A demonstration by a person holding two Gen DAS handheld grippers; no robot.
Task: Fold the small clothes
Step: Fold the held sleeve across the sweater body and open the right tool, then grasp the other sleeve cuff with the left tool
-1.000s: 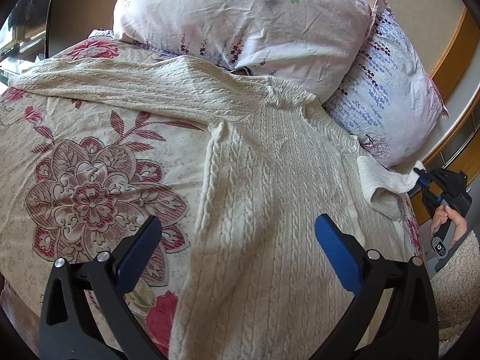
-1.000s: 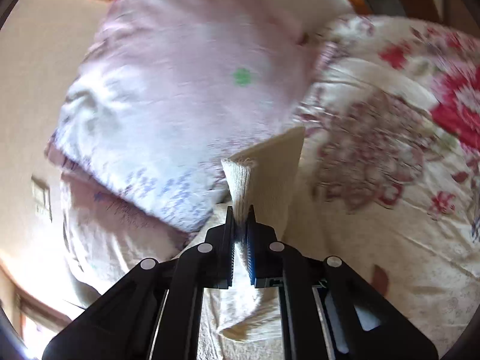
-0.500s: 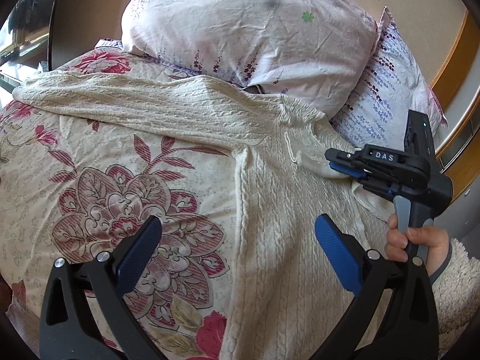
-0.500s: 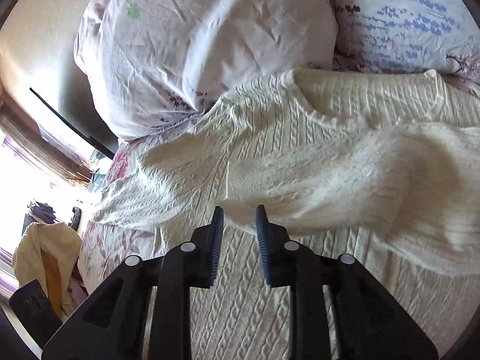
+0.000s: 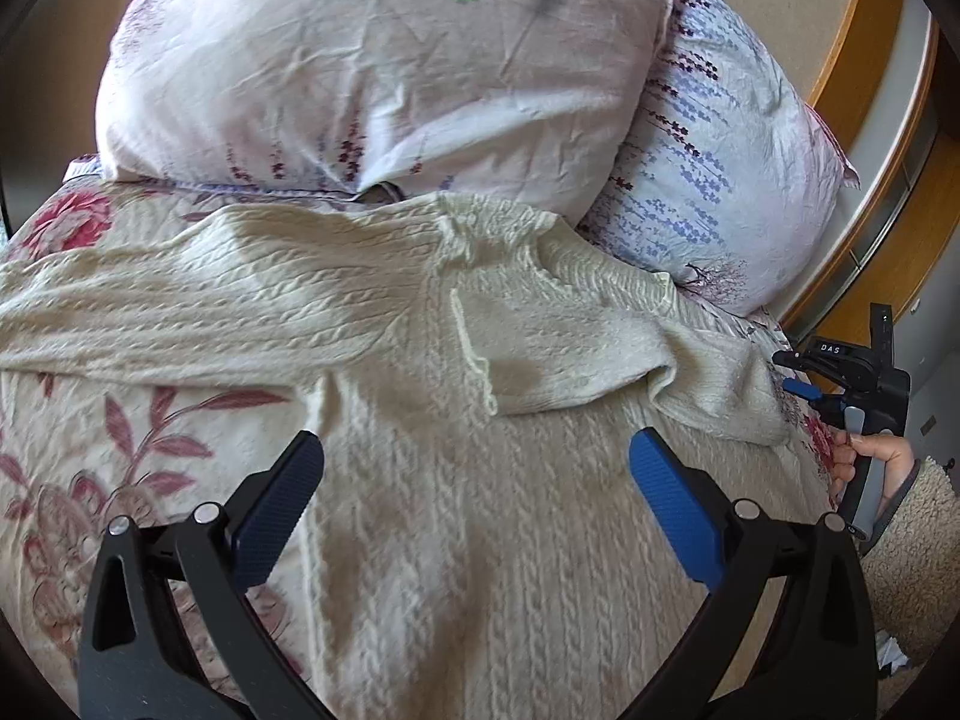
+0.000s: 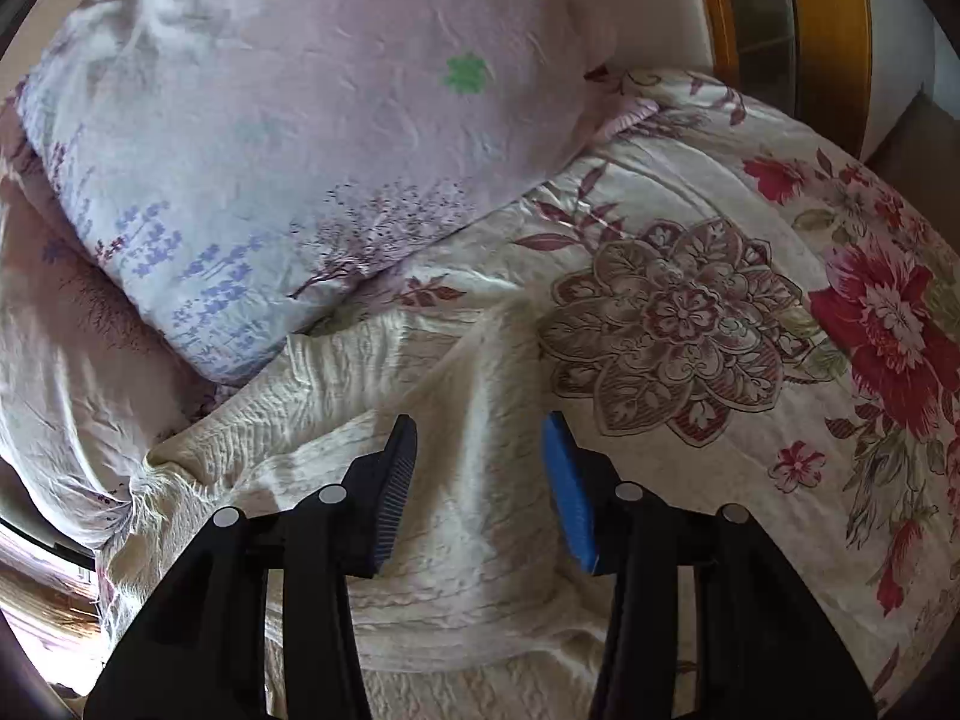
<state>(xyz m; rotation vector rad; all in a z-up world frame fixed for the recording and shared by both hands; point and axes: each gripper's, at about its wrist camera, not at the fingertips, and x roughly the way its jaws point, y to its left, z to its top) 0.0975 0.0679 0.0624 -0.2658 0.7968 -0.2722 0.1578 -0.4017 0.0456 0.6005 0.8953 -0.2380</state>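
A cream cable-knit sweater [image 5: 456, 480] lies flat on the flowered bedspread [image 5: 90, 432]. Its right sleeve [image 5: 576, 354] is folded across the chest, cuff near the middle. The left sleeve [image 5: 180, 306] stretches out to the left. My left gripper [image 5: 474, 480] hovers open over the sweater's body, nothing between its blue pads. My right gripper [image 6: 480, 450] hangs over the sleeve's shoulder fold [image 6: 468, 408]; its jaws are opening and the pads do not touch the knit. In the left wrist view that right gripper [image 5: 798, 378] sits at the bed's right edge, held by a hand in a fleece sleeve.
Two flowered pillows [image 5: 384, 66] [image 5: 726, 180] lean at the head of the bed, just behind the sweater's collar. A wooden headboard frame [image 5: 864, 78] runs along the right. The bedspread [image 6: 720, 312] spreads out to the right of the sleeve in the right wrist view.
The right gripper carried the right sleeve across the sweater's chest, let it go and drew back to the bed's right edge. The left gripper shifted toward the sweater's middle, staying open.
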